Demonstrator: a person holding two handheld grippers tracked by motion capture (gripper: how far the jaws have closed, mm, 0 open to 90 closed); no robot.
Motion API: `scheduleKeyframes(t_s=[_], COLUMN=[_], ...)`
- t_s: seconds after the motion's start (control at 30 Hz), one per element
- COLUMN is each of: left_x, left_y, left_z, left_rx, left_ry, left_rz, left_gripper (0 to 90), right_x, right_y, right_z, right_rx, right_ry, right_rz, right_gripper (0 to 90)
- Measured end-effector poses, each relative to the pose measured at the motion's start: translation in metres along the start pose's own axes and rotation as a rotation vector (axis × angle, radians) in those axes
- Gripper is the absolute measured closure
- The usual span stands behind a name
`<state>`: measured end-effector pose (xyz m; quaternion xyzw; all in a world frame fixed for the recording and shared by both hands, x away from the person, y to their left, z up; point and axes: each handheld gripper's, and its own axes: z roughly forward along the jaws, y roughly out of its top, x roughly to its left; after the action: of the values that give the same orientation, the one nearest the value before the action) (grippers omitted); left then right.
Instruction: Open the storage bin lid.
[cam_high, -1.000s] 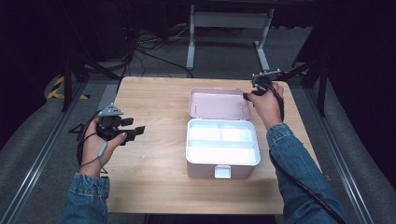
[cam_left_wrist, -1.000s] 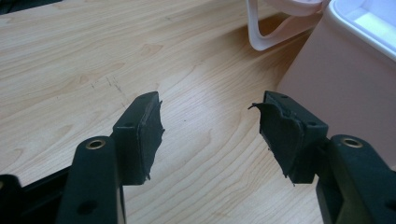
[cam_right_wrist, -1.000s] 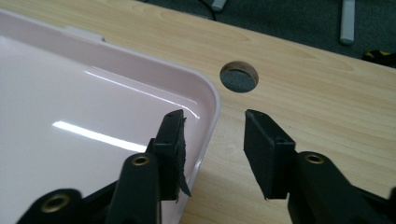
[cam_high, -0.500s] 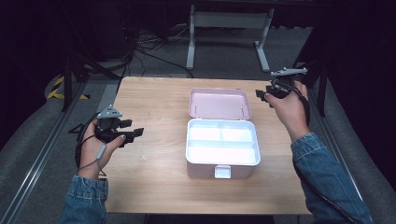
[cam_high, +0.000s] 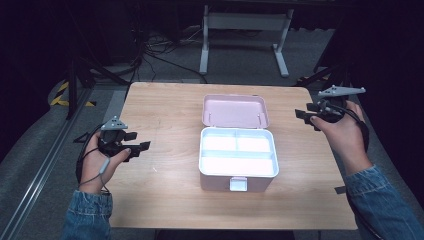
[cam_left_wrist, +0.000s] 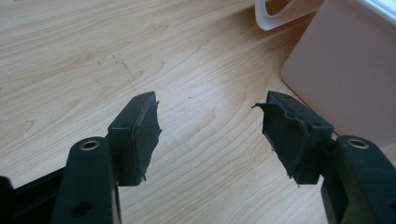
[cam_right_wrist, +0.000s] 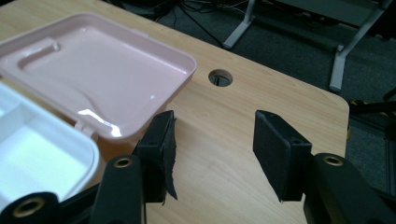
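While the pink box (cam_high: 238, 159) sits open in the middle of the wooden table (cam_high: 160, 115), lid (cam_high: 235, 110) laid back flat, white tray (cam_high: 238, 152) showing inside, both grippers are held off to its sides. The left gripper (cam_high: 137, 148) hovers near the table's left edge, jaws spread and empty. The right gripper (cam_high: 304, 116) hangs beyond the right edge, jaws likewise apart, holding nothing.
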<state>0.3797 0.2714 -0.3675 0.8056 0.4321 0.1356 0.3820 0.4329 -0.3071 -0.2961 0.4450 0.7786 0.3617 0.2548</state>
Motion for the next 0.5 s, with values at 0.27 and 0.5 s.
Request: scheduleKeyframes(t_s=[0.27,0.5], left_x=[0.005,0.002], left_y=[-0.005,-0.005], left_z=[-0.002,0.001], left_rx=[0.011,0.031], left_ry=[-0.001,-0.013], left_rz=[0.006,0.013], left_gripper=[35.3,34.9], right_x=[-0.005,-0.008], right_y=[-0.028,-0.057], right_z=[-0.021,-0.031], right_rx=[0.042,0.080], right_ry=[0.034,0.092], right_rz=[-0.036,-0.071], right_gripper=[48.3,44.7])
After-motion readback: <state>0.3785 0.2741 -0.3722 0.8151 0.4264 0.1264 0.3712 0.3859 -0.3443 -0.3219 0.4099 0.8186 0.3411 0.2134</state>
